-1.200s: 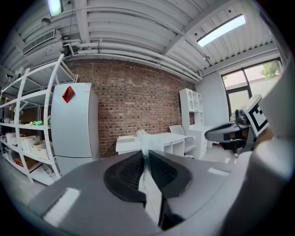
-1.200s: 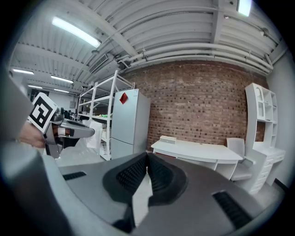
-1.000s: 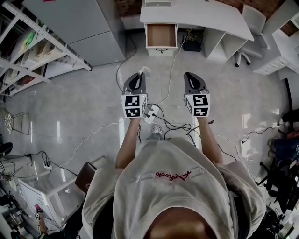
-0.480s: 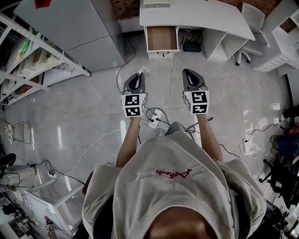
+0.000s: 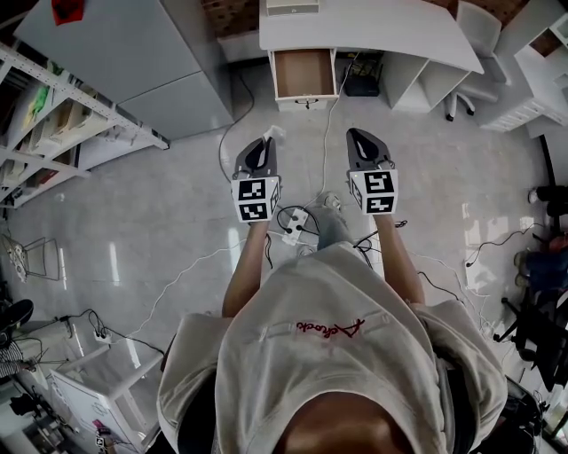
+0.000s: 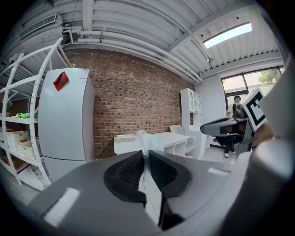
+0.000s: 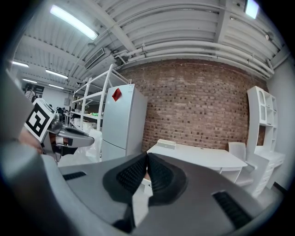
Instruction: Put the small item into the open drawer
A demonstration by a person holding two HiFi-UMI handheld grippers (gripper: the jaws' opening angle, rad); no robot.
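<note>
My left gripper point(image 5: 264, 142) is held out over the floor, shut on a small clear plastic item point(image 5: 274, 133) that pokes out past its tips. In the left gripper view the crumpled plastic item point(image 6: 144, 140) is pinched between the dark ribbed pads, with the left gripper point(image 6: 145, 154) aimed at the white desk point(image 6: 152, 140). My right gripper point(image 5: 362, 138) is level beside it, shut with nothing between its pads point(image 7: 133, 173). The open drawer point(image 5: 303, 73), brown inside, sticks out from under the white desk point(image 5: 373, 27) ahead.
A grey fridge point(image 5: 133, 53) and white shelving point(image 5: 53, 115) stand at the left. Cables and a power strip point(image 5: 293, 222) lie on the floor under my hands. A chair point(image 5: 475, 35) and white shelf units are at the right of the desk.
The person has stepped forward: the floor slid back underneath and a foot now shows between the grippers. Both grippers keep their pose, the left still holding the plastic item.
</note>
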